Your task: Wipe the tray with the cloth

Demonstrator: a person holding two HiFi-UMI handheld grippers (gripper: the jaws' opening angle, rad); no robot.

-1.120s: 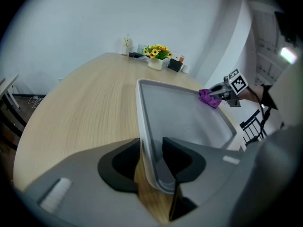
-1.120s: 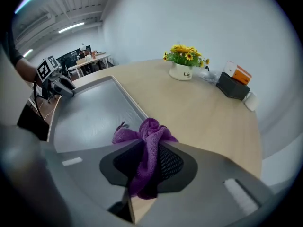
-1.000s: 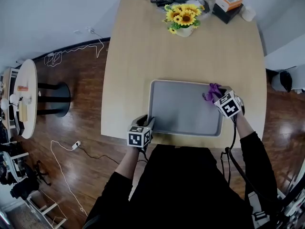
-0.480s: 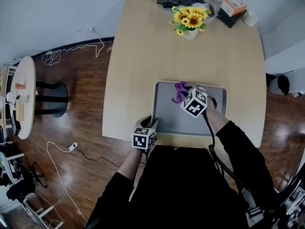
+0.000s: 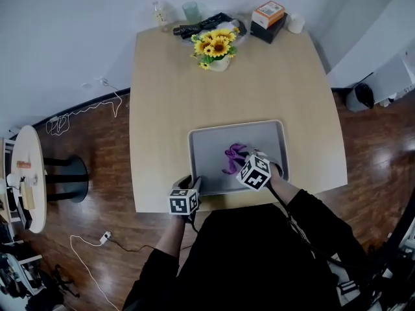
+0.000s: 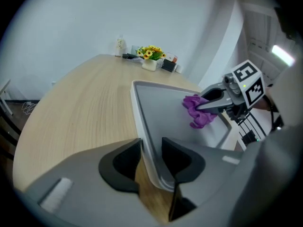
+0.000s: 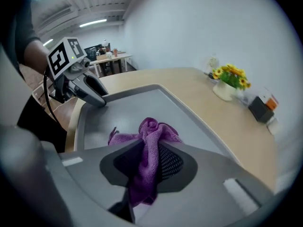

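Note:
A grey tray (image 5: 211, 144) lies at the near edge of the wooden table (image 5: 168, 96). My left gripper (image 5: 195, 184) is shut on the rim of the tray's near left corner (image 6: 152, 160), which runs between its jaws. A crumpled purple cloth (image 5: 232, 157) rests on the tray's middle, pinched in my shut right gripper (image 5: 238, 162). In the right gripper view the cloth (image 7: 150, 135) bulges out between the jaws onto the tray floor (image 7: 130, 105). In the left gripper view the cloth (image 6: 198, 112) and the right gripper (image 6: 204, 104) sit over the tray (image 6: 158, 103).
At the table's far edge stand a vase of sunflowers (image 5: 216, 47), an orange box on a black one (image 5: 269, 15), a white cup (image 5: 296, 23), a small bottle (image 5: 159, 13), a glass (image 5: 190, 11) and a black object (image 5: 204, 24). A round side table (image 5: 26, 173) stands on the floor to the left.
My right gripper has dragged the cloth from the tray's far right corner leftward along the far side, then back to the middle. The left gripper has kept its hold on the corner.

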